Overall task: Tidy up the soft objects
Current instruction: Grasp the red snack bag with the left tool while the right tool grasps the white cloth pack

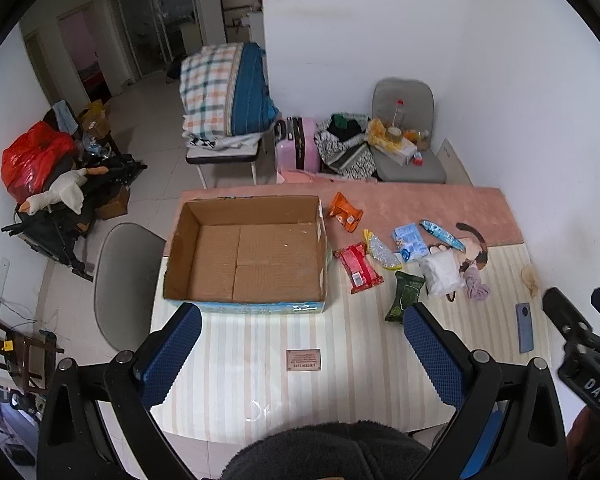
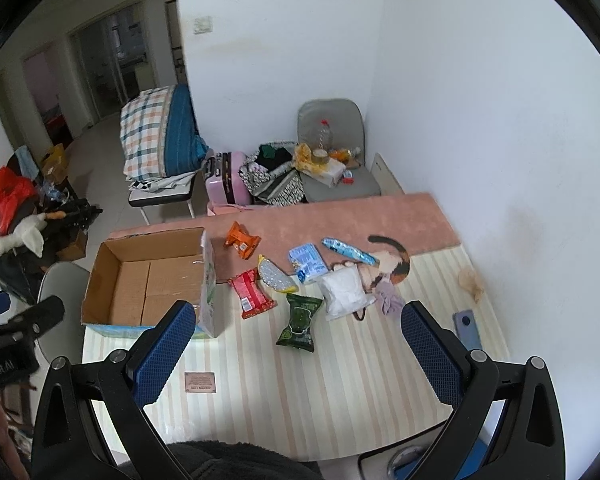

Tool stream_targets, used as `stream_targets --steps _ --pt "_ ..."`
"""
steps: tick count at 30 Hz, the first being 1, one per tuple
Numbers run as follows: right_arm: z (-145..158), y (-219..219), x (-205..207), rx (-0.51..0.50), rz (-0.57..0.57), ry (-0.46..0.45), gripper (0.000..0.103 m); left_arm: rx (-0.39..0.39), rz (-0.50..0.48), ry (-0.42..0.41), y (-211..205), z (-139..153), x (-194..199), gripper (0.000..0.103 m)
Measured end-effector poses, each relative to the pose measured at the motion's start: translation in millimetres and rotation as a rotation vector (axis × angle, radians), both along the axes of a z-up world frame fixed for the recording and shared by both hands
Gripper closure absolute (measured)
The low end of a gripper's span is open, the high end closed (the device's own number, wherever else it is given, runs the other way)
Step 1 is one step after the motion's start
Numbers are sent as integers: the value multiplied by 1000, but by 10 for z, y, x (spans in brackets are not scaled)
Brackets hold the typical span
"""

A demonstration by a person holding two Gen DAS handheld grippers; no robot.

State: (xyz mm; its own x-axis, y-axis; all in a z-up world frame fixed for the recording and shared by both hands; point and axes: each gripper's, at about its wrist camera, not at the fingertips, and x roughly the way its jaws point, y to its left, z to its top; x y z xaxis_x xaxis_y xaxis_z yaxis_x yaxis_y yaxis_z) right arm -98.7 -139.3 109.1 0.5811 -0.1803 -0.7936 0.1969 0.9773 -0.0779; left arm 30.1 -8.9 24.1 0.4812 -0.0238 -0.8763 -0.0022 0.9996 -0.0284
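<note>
An empty open cardboard box (image 1: 256,260) (image 2: 148,280) stands on the striped table (image 1: 300,392). Right of it lie soft packets: orange (image 1: 344,212) (image 2: 242,242), red (image 1: 358,268) (image 2: 252,292), dark green (image 1: 404,296) (image 2: 300,320), light blue (image 1: 410,242) (image 2: 308,262), a white bag (image 1: 442,272) (image 2: 346,288), a long blue packet (image 1: 442,234) (image 2: 348,250) and a lilac cloth (image 1: 476,286) (image 2: 388,296). My left gripper (image 1: 302,356) is open and empty above the table in front of the box. My right gripper (image 2: 294,350) is open and empty, near the green packet.
A pink mat (image 1: 420,204) covers the table's far side. A grey phone (image 1: 525,328) (image 2: 466,328) lies at the right. The right gripper shows at the left wrist view's right edge (image 1: 576,320). A grey chair (image 1: 128,288) stands left of the table; clutter and chairs stand behind.
</note>
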Motion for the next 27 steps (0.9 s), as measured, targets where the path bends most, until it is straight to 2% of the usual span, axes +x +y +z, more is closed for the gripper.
stream_targets --steps 4,6,9,11,16,19,23,27 --pt "-254 -476 316 35 -69 51 0 -1 -55 59 -246 -328 575 0" --pt "-533 -773 594 39 -92 119 0 3 -92 140 -442 -663 957 0" --pt "-1053 -1132 1021 29 -84 226 0 -45 -126 281 -692 -1233 1469 0" --pt "-1535 -1355 1360 24 -69 321 0 -68 -137 371 -883 -1611 1739 2" --pt "-2687 -1833 2070 53 -48 512 0 -63 -115 608 -1294 -2749 2368 5" --pt "-3192 -2015 2322 84 -49 580 0 -50 -92 694 -1443 -3234 2522 5" --pt "-3643 -2106 2515 123 -40 642 0 -26 -50 791 -1518 -3812 2643 5" --pt "-3955 -2162 2582 152 -26 704 0 12 -7 828 -1526 -4142 2649 5"
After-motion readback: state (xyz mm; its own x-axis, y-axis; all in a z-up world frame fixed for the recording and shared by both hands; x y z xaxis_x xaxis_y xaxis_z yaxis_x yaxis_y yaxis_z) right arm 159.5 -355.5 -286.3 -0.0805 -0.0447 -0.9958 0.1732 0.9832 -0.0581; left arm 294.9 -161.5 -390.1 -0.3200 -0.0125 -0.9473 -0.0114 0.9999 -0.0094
